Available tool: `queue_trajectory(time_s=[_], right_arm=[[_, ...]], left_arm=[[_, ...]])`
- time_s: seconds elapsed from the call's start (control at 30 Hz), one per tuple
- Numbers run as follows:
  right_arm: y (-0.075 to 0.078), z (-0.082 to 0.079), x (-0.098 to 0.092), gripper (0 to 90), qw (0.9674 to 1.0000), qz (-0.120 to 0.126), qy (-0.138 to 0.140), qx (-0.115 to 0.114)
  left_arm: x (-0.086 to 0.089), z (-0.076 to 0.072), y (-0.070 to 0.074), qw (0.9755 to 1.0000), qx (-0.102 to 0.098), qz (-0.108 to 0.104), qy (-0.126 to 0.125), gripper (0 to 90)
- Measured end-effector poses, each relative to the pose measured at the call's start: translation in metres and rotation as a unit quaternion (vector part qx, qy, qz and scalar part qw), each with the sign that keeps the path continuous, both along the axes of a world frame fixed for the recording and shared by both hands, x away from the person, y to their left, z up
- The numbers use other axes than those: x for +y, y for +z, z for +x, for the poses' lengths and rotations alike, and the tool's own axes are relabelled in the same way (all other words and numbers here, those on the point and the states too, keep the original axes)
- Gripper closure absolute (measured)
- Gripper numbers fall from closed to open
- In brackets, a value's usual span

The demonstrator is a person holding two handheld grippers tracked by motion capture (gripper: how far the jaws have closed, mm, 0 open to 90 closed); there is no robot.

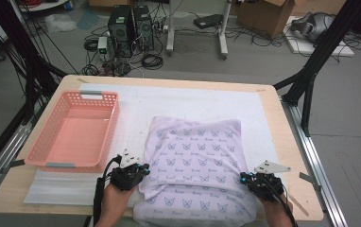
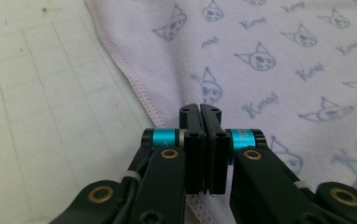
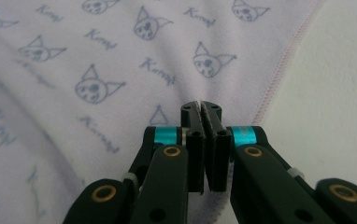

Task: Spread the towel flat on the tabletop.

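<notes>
Tongs (image 2: 200, 109) closed beside towel (image 1: 195, 156), basket (image 1: 72, 130) apparently clear.

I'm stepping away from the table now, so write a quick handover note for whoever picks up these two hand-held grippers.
Left hand-held gripper: jaws shut, at the left edge of the lilac cat-print towel; whether cloth is pinched is unclear.
Right hand-held gripper: jaws shut at the towel's right edge; a thin sliver of cloth seems caught between them.
Towel: lies spread on the white mat, near end draping off the table's front.
Pink basket: empty, at the left.
Done: both grippers placed at the edges.
Left: probably folding the towel and putting it in the basket.
</notes>
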State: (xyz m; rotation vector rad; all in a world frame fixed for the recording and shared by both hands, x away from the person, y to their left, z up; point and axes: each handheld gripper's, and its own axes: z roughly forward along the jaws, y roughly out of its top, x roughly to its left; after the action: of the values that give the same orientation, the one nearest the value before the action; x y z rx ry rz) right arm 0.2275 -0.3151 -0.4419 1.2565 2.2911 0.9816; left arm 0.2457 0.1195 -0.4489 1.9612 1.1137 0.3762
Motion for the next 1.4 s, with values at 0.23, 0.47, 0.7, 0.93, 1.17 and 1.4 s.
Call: queue_trajectory(time_s=[0.23,0.47,0.7,0.93,1.17,1.4], right_arm=[[0.001,-0.031,-0.008,88.5,0.9996,0.010,0.022,0.015],[0.007,-0.030,-0.013,69.3,0.9997,0.018,0.015,-0.011],[0.012,-0.012,-0.014,63.0,0.9987,0.031,0.016,-0.037],[0.009,0.003,-0.011,60.2,0.9983,0.032,0.033,-0.035],[0.009,0.013,-0.019,58.4,0.9985,0.032,0.033,-0.028],[0.010,0.033,-0.026,55.3,0.9988,0.040,0.021,-0.021]], left_arm=[[0.008,-0.028,-0.001,0.9997,0.001,-0.018,-0.019,86.4],[0.005,0.000,0.008,0.9977,-0.026,-0.055,-0.030,51.1],[-0.005,0.063,0.021,0.9967,-0.035,-0.072,-0.014,53.2],[-0.011,0.114,0.024,0.9969,-0.053,-0.056,0.011,52.7],[-0.013,0.142,0.003,0.9979,-0.036,-0.017,0.050,54.1],[-0.018,0.151,-0.002,0.9981,-0.025,0.029,0.049,73.5]])
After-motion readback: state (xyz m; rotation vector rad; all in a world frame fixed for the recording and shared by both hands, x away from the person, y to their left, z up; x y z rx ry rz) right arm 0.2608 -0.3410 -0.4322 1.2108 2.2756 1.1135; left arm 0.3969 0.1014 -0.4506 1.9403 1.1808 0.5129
